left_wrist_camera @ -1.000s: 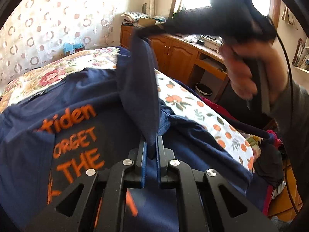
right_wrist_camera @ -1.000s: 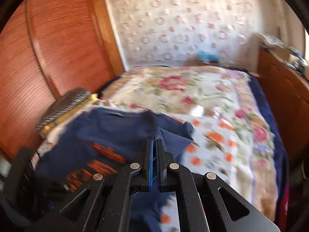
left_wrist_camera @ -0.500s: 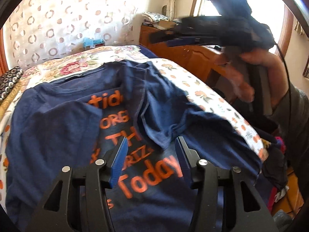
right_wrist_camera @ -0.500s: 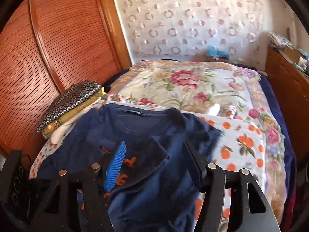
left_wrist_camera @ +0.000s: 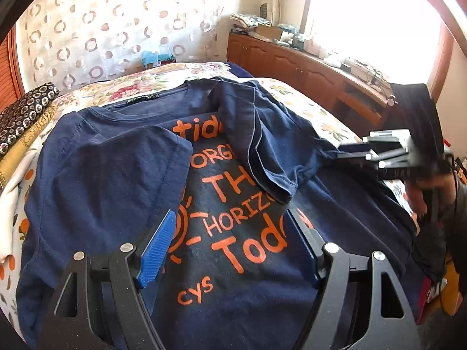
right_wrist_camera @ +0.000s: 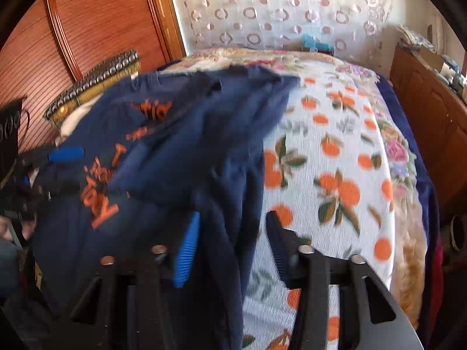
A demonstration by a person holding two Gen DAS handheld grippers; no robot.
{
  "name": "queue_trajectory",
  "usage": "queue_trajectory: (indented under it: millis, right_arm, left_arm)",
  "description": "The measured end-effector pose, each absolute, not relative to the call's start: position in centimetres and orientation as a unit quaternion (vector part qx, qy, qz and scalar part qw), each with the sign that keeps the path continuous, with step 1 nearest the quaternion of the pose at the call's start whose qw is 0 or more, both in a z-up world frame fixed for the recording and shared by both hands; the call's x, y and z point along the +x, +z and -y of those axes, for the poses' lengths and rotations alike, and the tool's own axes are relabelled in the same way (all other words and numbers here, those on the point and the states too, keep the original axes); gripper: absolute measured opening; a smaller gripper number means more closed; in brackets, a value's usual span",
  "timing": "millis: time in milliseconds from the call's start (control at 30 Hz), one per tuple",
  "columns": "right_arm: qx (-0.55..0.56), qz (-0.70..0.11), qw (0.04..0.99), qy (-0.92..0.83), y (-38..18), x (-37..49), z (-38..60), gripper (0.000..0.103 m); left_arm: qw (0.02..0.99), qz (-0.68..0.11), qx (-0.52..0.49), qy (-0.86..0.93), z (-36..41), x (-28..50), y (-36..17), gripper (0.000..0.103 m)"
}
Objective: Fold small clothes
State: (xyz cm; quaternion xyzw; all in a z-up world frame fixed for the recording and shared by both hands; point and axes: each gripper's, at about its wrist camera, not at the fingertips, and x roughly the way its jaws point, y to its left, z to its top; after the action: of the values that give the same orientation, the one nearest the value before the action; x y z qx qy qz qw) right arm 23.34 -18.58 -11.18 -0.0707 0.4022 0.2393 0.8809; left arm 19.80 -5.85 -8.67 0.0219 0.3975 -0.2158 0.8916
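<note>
Left gripper (left_wrist_camera: 233, 245) jaws wide apart, just been opening, nothing between, above one navy T-shirt (left_wrist_camera: 239, 277) flat on the bedspread (right_wrist_camera: 335, 151). Right gripper (right_wrist_camera: 230, 245) jaws apart, just been closing, shirt edge between, unpinched. Both sleeves folded in. One fabric stack (left_wrist_camera: 20, 116) behind.

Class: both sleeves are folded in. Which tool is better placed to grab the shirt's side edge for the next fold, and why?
Probably right: the right tool straddles the shirt edge, pads apart. The left tool hovers open over the print.
</note>
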Motion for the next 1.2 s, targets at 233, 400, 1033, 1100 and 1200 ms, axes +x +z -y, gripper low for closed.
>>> queue_trajectory:
  millis: [233, 400, 1033, 1100, 1200]
  right_arm:
    - [-0.084, -0.389, 0.888, 0.231, -11.0, 21.8, 19.9, 0.010]
    - [-0.092, -0.379, 0.897, 0.209, -11.0, 20.4, 19.6, 0.007]
    - [-0.043, -0.354, 0.911, 0.208, -13.1, 20.0, 21.6, 0.011]
    - [-0.042, -0.354, 0.911, 0.209, -13.1, 20.1, 21.7, 0.011]
    - [-0.041, -0.354, 0.910, 0.210, -13.1, 20.2, 21.7, 0.012]
  left_arm:
    - [0.893, -0.400, 0.027, -0.203, 6.5, 21.7, -8.3, 0.076]
    - [0.895, -0.398, 0.017, -0.201, 7.6, 24.2, -7.6, 0.076]
    - [0.903, -0.402, 0.103, -0.107, 11.0, 31.3, -8.7, 0.076]
    - [0.910, -0.397, 0.090, -0.079, 8.8, 31.3, -8.3, 0.076]
    - [0.909, -0.405, 0.080, -0.053, 6.1, 31.3, -8.4, 0.076]
